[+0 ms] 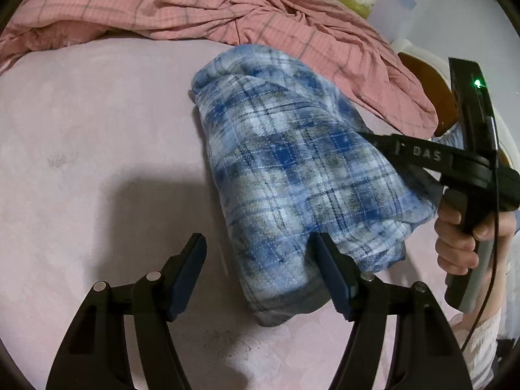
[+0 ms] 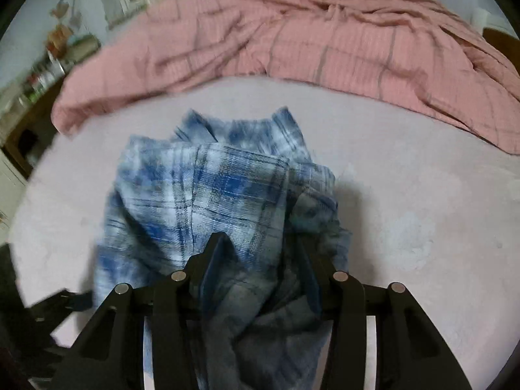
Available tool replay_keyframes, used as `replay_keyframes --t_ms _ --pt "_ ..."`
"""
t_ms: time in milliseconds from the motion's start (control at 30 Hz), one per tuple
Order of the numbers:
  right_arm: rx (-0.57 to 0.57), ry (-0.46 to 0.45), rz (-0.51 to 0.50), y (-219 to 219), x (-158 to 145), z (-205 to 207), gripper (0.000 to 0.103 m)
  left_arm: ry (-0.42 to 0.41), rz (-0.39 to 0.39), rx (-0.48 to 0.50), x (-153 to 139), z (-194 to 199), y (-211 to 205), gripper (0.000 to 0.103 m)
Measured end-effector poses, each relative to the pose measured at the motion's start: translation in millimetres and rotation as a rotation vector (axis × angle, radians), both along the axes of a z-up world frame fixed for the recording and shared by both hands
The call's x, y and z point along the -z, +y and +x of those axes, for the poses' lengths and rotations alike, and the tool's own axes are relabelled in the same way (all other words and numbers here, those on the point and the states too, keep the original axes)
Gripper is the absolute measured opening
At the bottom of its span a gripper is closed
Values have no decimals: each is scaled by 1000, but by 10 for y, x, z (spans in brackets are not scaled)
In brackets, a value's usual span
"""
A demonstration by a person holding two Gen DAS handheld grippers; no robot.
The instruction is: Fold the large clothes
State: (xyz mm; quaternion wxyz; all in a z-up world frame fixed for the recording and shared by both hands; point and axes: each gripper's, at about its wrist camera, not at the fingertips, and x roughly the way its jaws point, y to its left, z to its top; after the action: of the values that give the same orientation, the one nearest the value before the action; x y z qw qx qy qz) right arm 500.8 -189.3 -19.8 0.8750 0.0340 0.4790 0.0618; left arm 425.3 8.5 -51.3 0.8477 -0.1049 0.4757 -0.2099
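1. Bedsheet point(image 1: 81, 162), pale pink, fills the left of the left wrist view and lies bare up to the bundle; a rumpled pink checked quilt point(image 1: 201, 9) runs along its far edge.
2. Left gripper point(image 1: 256, 273) stands released, jaws wide. Its left finger hangs over bare sheet, while its right finger rests against the near end of the garment; nothing is pinched between them.
3. Blue plaid flannel garment point(image 1: 299, 175) lies mid-bed, already doubled into a thick oblong bundle that runs away from the camera. Its right edge is looser than its left.
4. Right gripper point(image 2: 260, 260), seen in its own view, is clenched on a gathered bunch of that same plaid cloth, which passes between the fingers and drapes back under the tool. The picture is blurred. A hand point(image 1: 461, 237) holds this tool at the far right of the left view.
5. Step in hand, as I judge it: a late fold, the right side carrying its edge across the bundle.
6. Next move likely calls for the left gripper to pin the near end, so the bundle does not slide while the carried edge is laid flat and let go.
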Motion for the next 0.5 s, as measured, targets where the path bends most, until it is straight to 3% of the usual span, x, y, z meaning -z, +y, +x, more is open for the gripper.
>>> replay_keyframes --t_ms 33,133,233,333,433,500 --pt "2 -28 -2 -1 -27 -13 5 -6 4 1 -7 -15 -7 64" --pt "28 -139 31 -65 -252 -148 3 -24 -1 21 -61 -60 -35 55" --pt "60 -234 41 -136 -519 -289 3 -46 10 61 -134 -132 -88 54" --pt "72 -240 -37 -139 -523 -286 3 -45 56 84 -108 -150 -157 54" --pt "97 -155 -120 -193 -239 -172 4 -18 114 83 13 -104 -200 54" --pt "171 -143 -154 -314 -144 -248 5 -17 112 93 9 -103 -189 54"
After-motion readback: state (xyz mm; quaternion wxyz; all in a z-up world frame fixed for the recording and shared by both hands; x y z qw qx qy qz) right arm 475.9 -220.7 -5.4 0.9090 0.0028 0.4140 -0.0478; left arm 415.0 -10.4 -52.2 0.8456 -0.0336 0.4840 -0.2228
